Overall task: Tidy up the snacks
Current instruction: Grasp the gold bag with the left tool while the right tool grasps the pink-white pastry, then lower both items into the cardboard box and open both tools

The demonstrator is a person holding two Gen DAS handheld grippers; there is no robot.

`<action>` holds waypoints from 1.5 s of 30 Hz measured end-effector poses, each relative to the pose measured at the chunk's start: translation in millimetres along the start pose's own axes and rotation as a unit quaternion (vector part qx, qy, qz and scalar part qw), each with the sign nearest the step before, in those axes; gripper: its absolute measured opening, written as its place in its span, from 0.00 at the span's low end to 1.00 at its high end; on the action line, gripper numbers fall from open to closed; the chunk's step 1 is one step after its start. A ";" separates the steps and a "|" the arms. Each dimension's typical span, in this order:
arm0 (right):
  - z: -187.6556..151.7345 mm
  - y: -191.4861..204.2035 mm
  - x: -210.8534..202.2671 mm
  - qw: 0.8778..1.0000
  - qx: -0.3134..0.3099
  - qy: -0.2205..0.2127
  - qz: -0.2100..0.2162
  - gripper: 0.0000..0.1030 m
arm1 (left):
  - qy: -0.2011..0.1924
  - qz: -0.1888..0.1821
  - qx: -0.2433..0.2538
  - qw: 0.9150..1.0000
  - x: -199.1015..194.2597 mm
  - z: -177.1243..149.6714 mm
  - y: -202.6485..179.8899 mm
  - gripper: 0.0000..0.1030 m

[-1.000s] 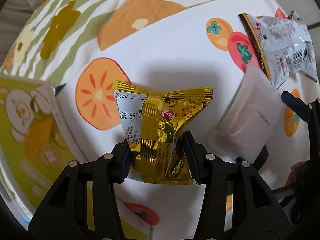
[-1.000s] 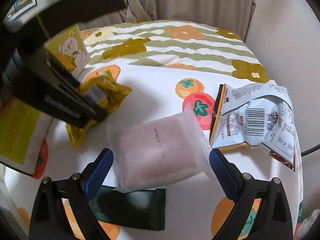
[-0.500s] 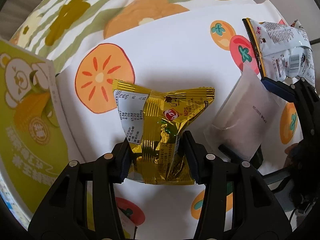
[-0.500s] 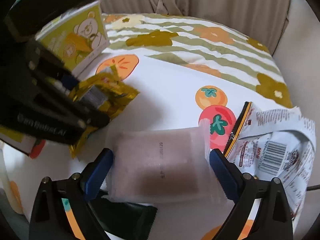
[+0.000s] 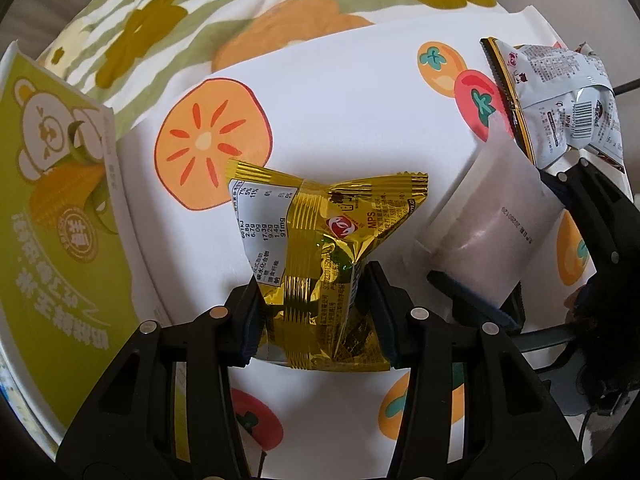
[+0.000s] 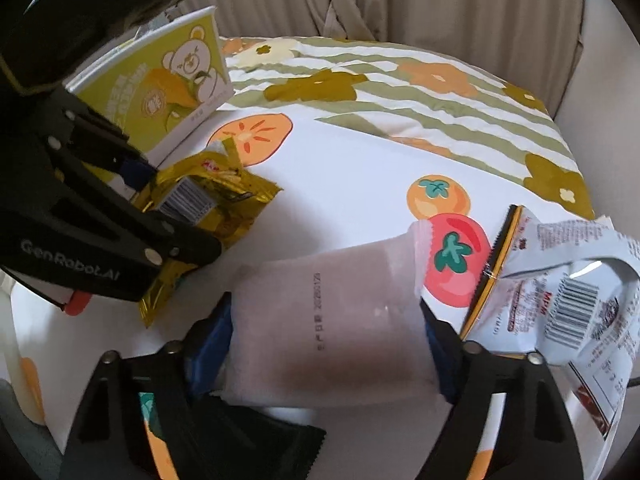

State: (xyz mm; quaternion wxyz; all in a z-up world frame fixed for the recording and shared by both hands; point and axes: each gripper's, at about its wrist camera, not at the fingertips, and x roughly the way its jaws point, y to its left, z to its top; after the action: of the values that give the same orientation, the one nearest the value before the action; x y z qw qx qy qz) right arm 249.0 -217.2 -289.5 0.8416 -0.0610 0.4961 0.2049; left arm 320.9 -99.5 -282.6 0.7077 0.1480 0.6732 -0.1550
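Observation:
My left gripper (image 5: 316,312) is shut on a gold foil snack packet (image 5: 320,248) and holds it above the fruit-print cloth (image 5: 340,92). The packet also shows in the right wrist view (image 6: 200,208), with the left gripper (image 6: 132,204) around it. My right gripper (image 6: 328,340) is shut on a frosted white pouch with a pinkish filling (image 6: 332,316), lifted off the cloth. That pouch shows in the left wrist view (image 5: 496,224) at the right. A green-and-white box with a bear picture (image 5: 52,208) stands at the left, and it also shows in the right wrist view (image 6: 160,88).
A silver-grey snack bag with a barcode (image 6: 560,296) lies at the right, next to the pouch; it also shows in the left wrist view (image 5: 560,100). A dark green packet (image 6: 248,440) lies under my right gripper. A beige curtain (image 6: 400,0) hangs behind the table.
My right gripper has closed onto the frosted pouch and lifted it. Both grippers have drawn back a little, and the bear box has come further into view. The gold packet stays held.

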 end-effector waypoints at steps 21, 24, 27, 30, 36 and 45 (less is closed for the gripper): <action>27.0 0.0 -118.1 0.997 0.055 -0.062 -0.011 0.69 | -0.120 -0.072 -0.060 0.988 -123.0 -44.8 -1.8 0.38; 36.9 5.5 -141.6 0.996 0.056 -0.075 0.003 0.69 | -0.151 -0.068 -0.084 0.983 -155.9 -57.6 13.1 0.38; 50.4 18.9 -161.2 0.995 0.043 -0.085 0.009 0.69 | -0.179 -0.063 -0.106 0.976 -185.9 -69.4 36.8 0.38; 67.5 35.5 -172.3 0.995 0.035 -0.094 0.019 0.69 | -0.202 -0.048 -0.125 0.970 -211.2 -80.8 70.9 0.38; 104.4 87.9 -179.6 0.992 0.009 -0.119 0.045 0.69 | -0.225 -0.015 -0.153 0.962 -237.0 -96.1 148.6 0.38; 154.3 166.4 -144.0 0.989 0.018 -0.122 0.079 0.69 | -0.212 0.016 -0.172 0.962 -222.0 -88.4 250.4 0.39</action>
State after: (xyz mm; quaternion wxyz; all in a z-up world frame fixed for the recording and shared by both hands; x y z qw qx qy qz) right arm 245.5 -59.7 -71.7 0.8780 0.0190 0.3965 0.2676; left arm 335.4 169.4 -65.0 0.8514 -0.0012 0.5218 -0.0532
